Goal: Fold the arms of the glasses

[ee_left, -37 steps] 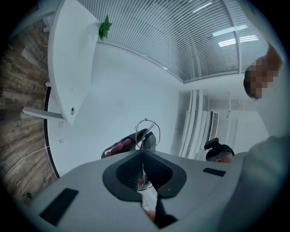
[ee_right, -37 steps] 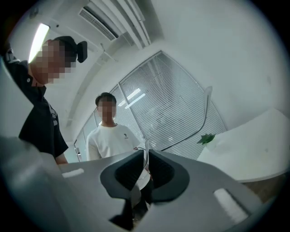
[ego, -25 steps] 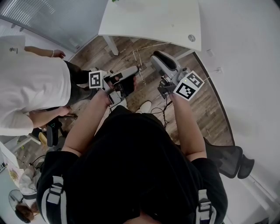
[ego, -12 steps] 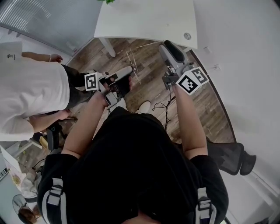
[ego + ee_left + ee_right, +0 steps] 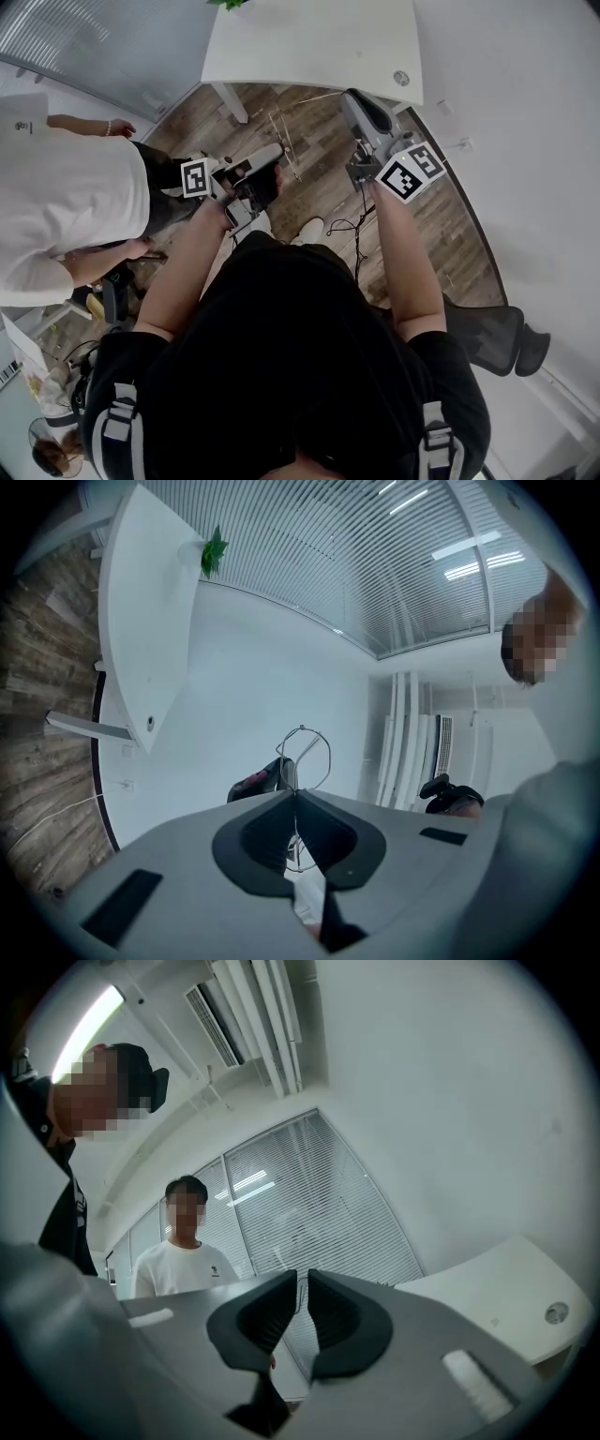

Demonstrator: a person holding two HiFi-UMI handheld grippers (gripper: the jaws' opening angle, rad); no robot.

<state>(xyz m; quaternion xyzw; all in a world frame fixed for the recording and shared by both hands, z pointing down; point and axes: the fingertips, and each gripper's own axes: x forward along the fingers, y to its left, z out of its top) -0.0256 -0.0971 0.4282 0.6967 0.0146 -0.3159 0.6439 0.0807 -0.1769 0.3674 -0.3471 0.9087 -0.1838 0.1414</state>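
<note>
Thin wire-framed glasses (image 5: 284,142) hang in the air in front of me, above the wooden floor. My left gripper (image 5: 278,152) is shut on the frame. In the left gripper view one wire lens ring (image 5: 302,727) rises just beyond the closed jaw tips (image 5: 292,794). My right gripper (image 5: 354,101) is to the right of the glasses, by the table's corner. Its jaws (image 5: 303,1281) are closing to a narrow slit. A thin wire shows in that slit, and the pads stand clear of it.
A white table (image 5: 309,37) lies ahead over the wooden floor (image 5: 319,178). A person in a white shirt (image 5: 56,187) stands close on my left. A black office chair (image 5: 492,337) is at my right, and cables (image 5: 349,225) trail on the floor.
The right gripper moved forward and right toward the table's corner and rolled a little. The left gripper kept still with the glasses.
</note>
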